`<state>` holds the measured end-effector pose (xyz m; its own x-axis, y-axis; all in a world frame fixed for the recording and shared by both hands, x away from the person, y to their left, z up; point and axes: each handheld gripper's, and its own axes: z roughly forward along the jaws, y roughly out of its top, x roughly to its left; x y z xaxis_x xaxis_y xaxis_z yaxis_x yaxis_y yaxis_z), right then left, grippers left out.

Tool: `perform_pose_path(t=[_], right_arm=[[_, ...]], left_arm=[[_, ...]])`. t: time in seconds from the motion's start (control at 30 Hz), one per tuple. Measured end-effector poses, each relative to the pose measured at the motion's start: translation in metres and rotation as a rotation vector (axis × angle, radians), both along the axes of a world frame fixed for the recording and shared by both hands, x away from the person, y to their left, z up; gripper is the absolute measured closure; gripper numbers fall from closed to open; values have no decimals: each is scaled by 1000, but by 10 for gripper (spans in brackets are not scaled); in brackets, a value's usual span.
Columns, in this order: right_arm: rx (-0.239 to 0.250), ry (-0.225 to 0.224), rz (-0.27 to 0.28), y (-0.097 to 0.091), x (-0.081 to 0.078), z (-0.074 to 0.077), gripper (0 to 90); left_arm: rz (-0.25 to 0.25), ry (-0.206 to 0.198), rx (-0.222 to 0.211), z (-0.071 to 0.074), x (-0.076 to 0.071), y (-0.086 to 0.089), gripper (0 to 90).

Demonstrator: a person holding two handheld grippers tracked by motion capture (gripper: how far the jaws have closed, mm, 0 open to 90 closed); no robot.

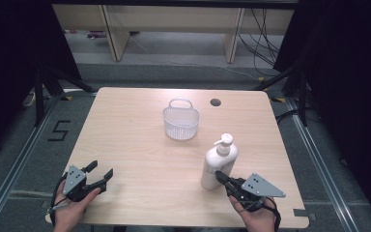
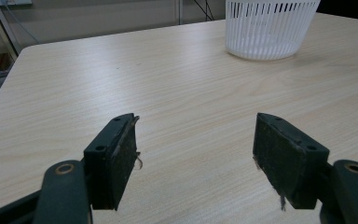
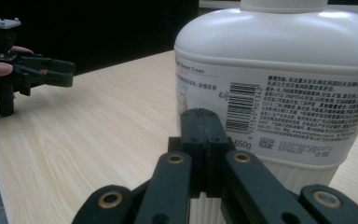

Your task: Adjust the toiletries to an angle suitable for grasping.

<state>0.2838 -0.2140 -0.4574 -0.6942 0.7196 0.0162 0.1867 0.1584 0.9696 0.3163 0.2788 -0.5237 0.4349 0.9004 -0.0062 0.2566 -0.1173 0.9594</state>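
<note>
A: Going left to right, what's in hand?

B: At about seven o'clock on the surface [image 1: 140,159], the left gripper [image 1: 101,175] rests with its jaws spread wide and nothing between them. The white slatted basket [image 1: 180,121] stands upright near twelve o'clock, well apart from it.

A: And the bottle?

B: The white pump bottle [image 1: 219,162] stands upright around four o'clock. The right gripper [image 1: 221,177] has its jaws pressed fully together, holding nothing, tips right against the bottle's lower body. I'd judge this the approach to the bottle.

A: Next move?

B: Likely the jaws must open wide enough to straddle the bottle's body before closing on it.

A: Any writing?

B: Its label [image 3: 279,116] shows a barcode, "650g" and "Shower Cream"; the dense small print is unreadable.
</note>
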Motion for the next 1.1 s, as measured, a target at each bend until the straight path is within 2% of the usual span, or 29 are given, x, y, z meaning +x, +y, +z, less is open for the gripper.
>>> perform_pose_path(t=[0.03,0.13,0.2,0.23,0.3,0.37,0.4,0.43,0.5,0.53,0.67,0.7,0.77,0.87,0.97,1.03,1.1], right_arm=[[2,14,10,1,0,0,900],[-2,-10,-4,2,2,0,900],[15,14,11,3,2,0,900],[11,6,8,3,2,0,900],[11,31,-9,4,0,1,900],[12,13,1,5,3,1,900],[23,23,4,6,3,1,900],[18,16,6,6,3,1,900],[12,36,10,7,3,1,900],[5,18,2,7,3,1,900],[9,11,-13,8,3,1,900],[3,-3,-12,7,4,1,900],[9,13,-14,8,3,1,900],[10,4,-17,8,4,1,896],[24,26,-27,8,0,3,854],[35,15,-41,7,-2,4,810],[24,-6,-47,6,-2,6,805]], left_arm=[[0,-1,0,0,0,0,300],[1,-1,0,0,0,0,299],[-2,-11,-12,-1,1,0,299],[-2,-11,-12,-1,1,0,299],[1,0,-2,0,0,0,299],[-2,-9,-12,-1,0,0,299],[-2,-10,-13,-1,0,0,299],[-1,-10,-15,-1,0,0,299],[-1,-10,-15,-1,0,0,299],[-1,-10,-16,-1,0,0,299],[-1,-10,-15,-1,0,0,299],[-1,-11,-15,-1,0,0,298],[-1,-12,-15,-1,0,0,298],[-1,-10,-16,-1,0,0,298],[0,-9,-16,-1,0,0,298],[-2,-11,-14,-1,0,0,298],[-2,-11,-15,-1,0,0,298]])
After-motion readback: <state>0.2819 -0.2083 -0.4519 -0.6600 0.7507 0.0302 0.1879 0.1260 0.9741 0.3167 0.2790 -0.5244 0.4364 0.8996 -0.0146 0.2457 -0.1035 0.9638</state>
